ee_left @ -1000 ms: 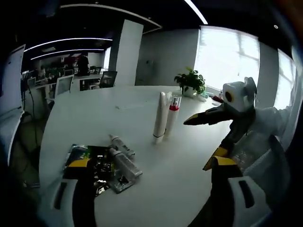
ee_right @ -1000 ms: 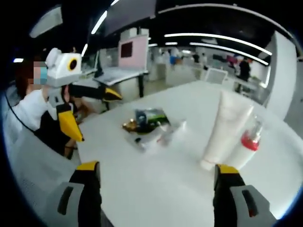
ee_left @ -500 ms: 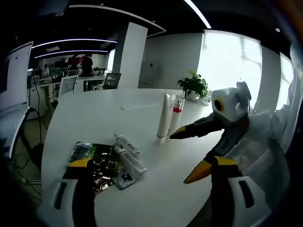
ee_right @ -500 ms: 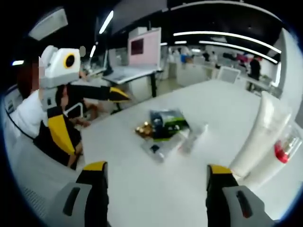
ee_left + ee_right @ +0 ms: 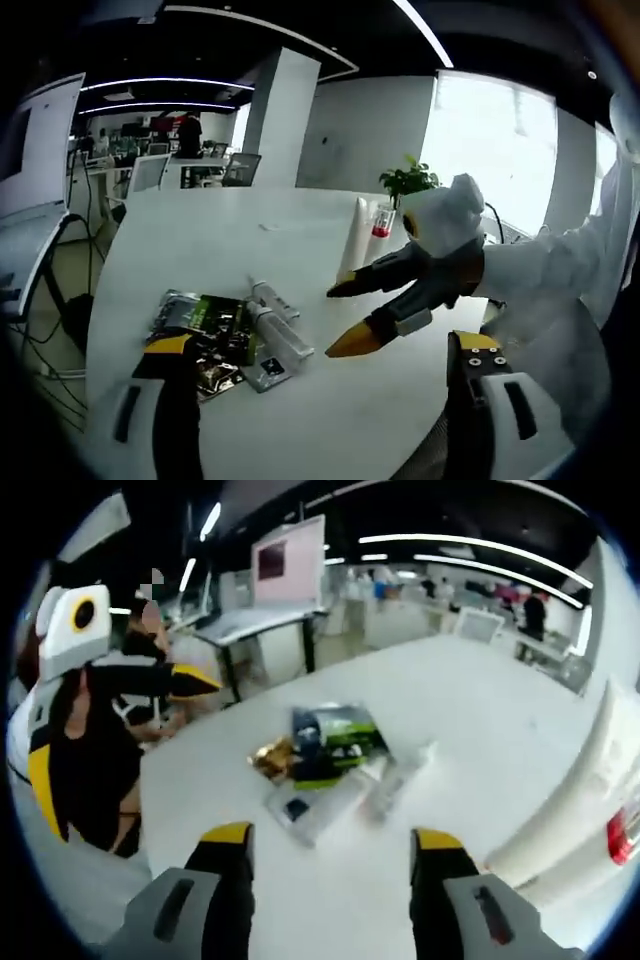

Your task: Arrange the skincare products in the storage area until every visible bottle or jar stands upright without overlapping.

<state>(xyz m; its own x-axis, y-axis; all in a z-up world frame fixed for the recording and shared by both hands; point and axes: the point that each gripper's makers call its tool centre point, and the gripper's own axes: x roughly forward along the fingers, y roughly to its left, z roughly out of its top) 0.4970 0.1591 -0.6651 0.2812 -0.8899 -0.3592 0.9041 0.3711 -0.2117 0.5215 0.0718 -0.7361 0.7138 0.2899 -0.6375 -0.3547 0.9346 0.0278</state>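
You had the right gripper (image 5: 328, 845) unclenched and empty, aimed at the lying bottles (image 5: 395, 776) at frame centre; closing squarely on one body would have served best. Your left gripper (image 5: 318, 352) was also spread, empty. Its view showed the upright tube (image 5: 352, 238) whole.

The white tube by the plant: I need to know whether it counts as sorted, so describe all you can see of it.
The white tube is tall, slim and plain, plastic by its look. It stands upright, seemingly cap down, on the white table, close beside a red-collared bottle; contact is unclear. The right gripper is short of it, jaws apart.
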